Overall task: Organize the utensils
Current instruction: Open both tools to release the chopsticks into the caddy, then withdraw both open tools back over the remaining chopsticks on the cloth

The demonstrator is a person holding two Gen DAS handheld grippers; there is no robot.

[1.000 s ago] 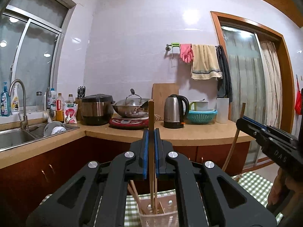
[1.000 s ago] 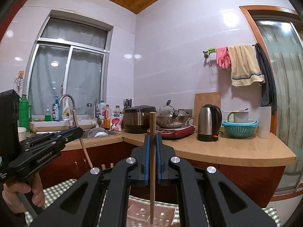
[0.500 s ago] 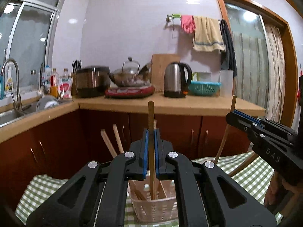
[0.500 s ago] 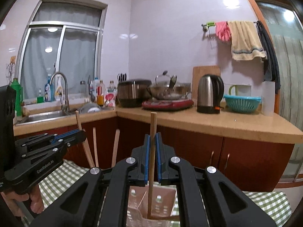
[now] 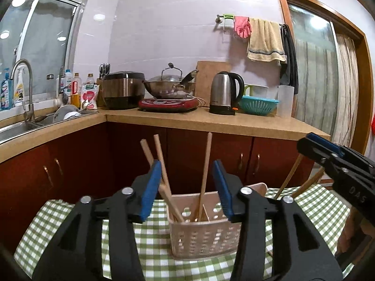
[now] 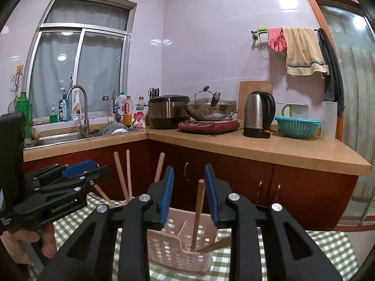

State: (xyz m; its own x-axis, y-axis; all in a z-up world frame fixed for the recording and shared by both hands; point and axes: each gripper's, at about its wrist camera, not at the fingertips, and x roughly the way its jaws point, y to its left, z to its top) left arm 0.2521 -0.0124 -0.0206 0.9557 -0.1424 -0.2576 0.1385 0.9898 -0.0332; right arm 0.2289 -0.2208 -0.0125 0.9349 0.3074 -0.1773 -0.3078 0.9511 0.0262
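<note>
item: left gripper (image 5: pixel 187 187). jaws have just been opening and now stand spread; a wooden chopstick (image 5: pixel 204 175) stands between the blue pads (image 5: pixel 150 189), touched by neither, its lower end inside the perforated plastic utensil basket (image 5: pixel 206 241).

item: right gripper (image 6: pixel 188 193). jaws have just been opening and stand parted; a second chopstick (image 6: pixel 198 208) is seen between them, close against the right-hand pad, whether touching cannot be told. its tip rests in the same basket.

item: basket contents. two further chopsticks (image 5: pixel 159 164) lean to the left side of the basket; another stick (image 6: pixel 215 243) lies slanted low in the right wrist view.

item: support. a green checked tablecloth (image 5: pixel 58 222) is laid beneath the basket.

handling note, as judgement: the release step appears nearly complete. each gripper is best drawn back along its own line with jaws kept wide, so that no pad drags a stick sideways or tips the light basket. the right-hand stick should be checked as free before withdrawal.
</note>
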